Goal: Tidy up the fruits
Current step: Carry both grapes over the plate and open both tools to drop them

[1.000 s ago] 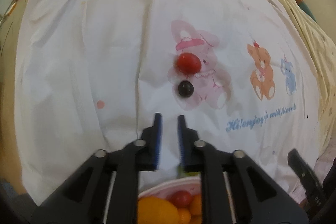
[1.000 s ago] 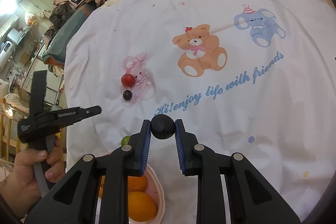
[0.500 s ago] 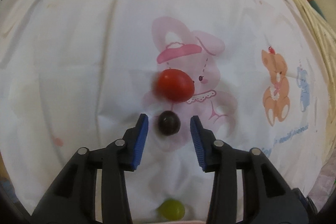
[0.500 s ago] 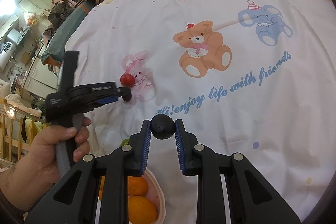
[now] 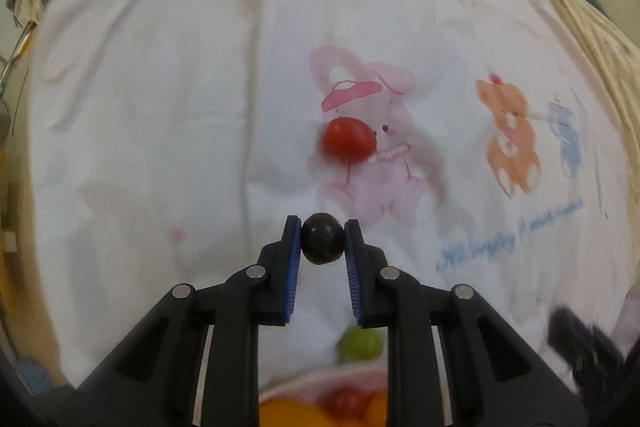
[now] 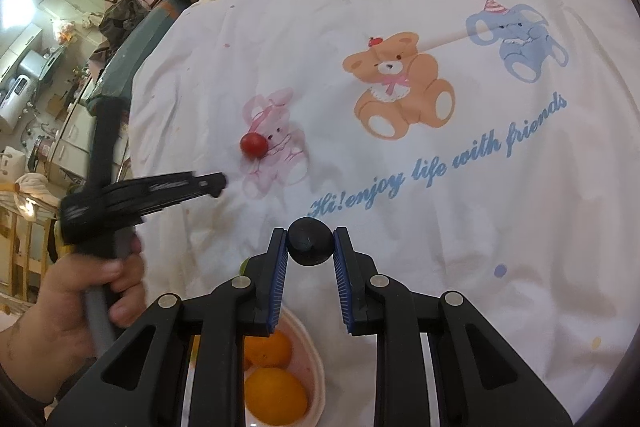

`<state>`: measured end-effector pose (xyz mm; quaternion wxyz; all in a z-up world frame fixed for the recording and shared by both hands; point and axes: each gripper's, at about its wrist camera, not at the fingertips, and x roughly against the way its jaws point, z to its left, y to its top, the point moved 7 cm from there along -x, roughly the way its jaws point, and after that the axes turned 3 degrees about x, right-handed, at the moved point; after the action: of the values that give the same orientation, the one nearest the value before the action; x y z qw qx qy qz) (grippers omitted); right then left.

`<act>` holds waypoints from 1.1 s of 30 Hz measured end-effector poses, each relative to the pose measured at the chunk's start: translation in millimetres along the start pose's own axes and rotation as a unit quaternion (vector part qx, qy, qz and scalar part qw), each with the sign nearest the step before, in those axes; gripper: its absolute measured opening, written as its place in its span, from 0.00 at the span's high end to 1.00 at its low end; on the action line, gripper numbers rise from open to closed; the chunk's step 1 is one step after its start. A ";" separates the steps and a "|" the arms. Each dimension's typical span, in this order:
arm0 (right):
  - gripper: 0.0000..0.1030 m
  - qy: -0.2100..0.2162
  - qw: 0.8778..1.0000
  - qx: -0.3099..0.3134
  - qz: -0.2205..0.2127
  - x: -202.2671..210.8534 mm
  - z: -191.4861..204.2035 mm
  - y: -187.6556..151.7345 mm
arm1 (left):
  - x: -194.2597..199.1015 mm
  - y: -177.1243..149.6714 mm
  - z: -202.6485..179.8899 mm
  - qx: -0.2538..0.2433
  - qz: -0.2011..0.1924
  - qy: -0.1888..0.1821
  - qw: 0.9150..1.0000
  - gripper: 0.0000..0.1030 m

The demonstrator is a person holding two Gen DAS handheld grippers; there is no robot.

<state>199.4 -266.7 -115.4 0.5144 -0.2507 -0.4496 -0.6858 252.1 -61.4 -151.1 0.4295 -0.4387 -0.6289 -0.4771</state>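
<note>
1. Left wrist view: the left gripper (image 5: pixel 322 241) has just been closing, and its blue pads now pinch a dark grape (image 5: pixel 322 238), which lay loose on the sheet half a second ago. It now appears lifted clear of the bedsheet (image 5: pixel 160 107). The cherry tomato (image 5: pixel 347 145) remains on the pink rabbit print (image 5: pixel 384 131); a green grape (image 5: pixel 360 343) lies just beyond the bowl's rim (image 5: pixel 320 381).

2. Right wrist view: the right gripper (image 6: pixel 311 242) has not shifted and keeps its narrow clamp on a second dark grape (image 6: pixel 311 241). The pink bowl (image 6: pixel 314 367) with oranges (image 6: pixel 275 395) sits below it. The left gripper (image 6: pixel 218 183), blurred, has drawn back from the tomato (image 6: pixel 253 145).

3. With both grapes gripped, the bowl is likely the next stop; tomato and green grape remain.
</note>
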 end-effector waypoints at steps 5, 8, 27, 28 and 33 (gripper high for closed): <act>0.76 0.013 1.000 0.009 0.012 2.5 13.5 -13.9 | 51.6 -35.6 15.1 -0.029 -0.021 -0.023 0.999 0.83; 0.76 0.027 0.999 0.014 0.021 2.4 23.6 -28.2 | 70.7 -61.7 22.8 -0.039 -0.025 -0.038 0.998 0.83; 0.73 0.068 0.992 0.045 0.097 -55.1 87.1 -78.5 | 81.9 -147.2 45.3 -0.034 -0.046 -0.073 0.996 0.82; 0.73 0.075 0.991 0.039 0.104 -59.3 88.4 -79.3 | 81.5 -147.1 46.2 -0.033 -0.046 -0.073 0.996 0.82; 0.70 0.072 0.992 0.032 0.099 -67.0 91.0 -76.2 | 78.4 -146.0 50.3 -0.021 -0.044 -0.074 0.996 0.82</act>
<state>140.7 -149.8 -154.0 0.6183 -0.2272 -0.4062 -0.6333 86.2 -24.5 -117.4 0.3516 -0.4535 -0.6674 -0.4746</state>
